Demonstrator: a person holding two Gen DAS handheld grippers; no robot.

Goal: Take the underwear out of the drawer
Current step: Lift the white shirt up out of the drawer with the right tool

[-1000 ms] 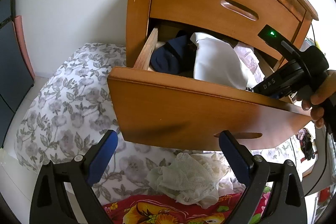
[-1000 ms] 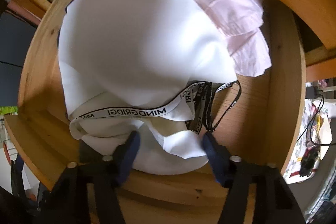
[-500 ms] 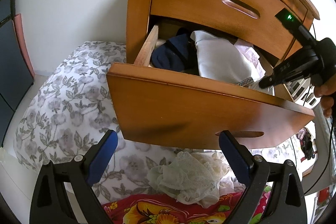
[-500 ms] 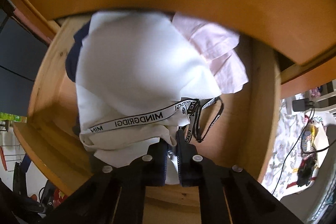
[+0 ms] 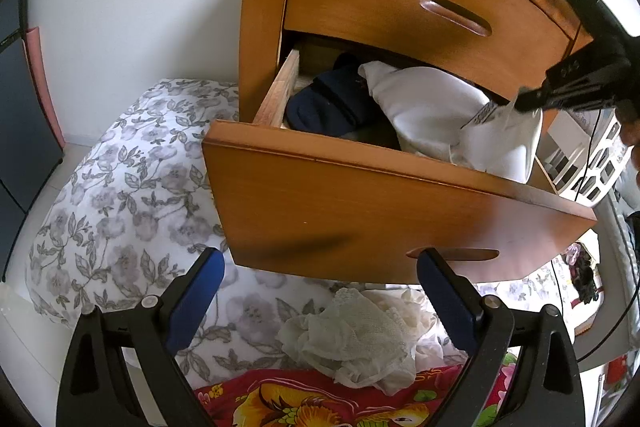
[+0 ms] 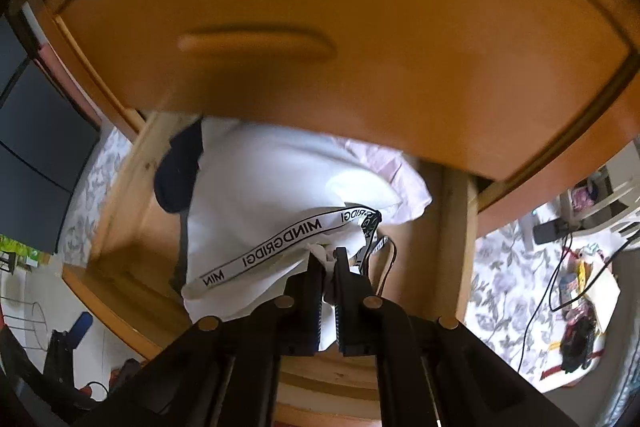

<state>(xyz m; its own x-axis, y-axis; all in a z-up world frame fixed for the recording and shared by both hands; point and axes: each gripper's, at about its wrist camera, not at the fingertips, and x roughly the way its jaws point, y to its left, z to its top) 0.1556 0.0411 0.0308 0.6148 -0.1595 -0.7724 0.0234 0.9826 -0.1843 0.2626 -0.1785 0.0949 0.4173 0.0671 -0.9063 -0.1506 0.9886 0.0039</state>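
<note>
While the closed upper drawer (image 6: 320, 39) overhangs the open drawer (image 5: 360, 187), a navy garment (image 5: 328, 103) lies left of the white underwear (image 6: 264, 195). Right gripper (image 6: 327, 259) pinches its fabric just below the waistband; left gripper (image 5: 320, 275) open, empty, below the drawer front over the floral bedding (image 5: 120, 187).

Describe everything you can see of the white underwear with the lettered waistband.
The white underwear is soft, smooth white fabric, bunched rather than folded, with a white elastic waistband printed MINDGRIDGI in black. It lies in the open lower drawer, over a dark navy garment and beside a pale pink one. The right gripper is shut on a fold by the waistband, and the cloth there is drawn up above the drawer's front edge. The left gripper is open and clear of it.
</note>
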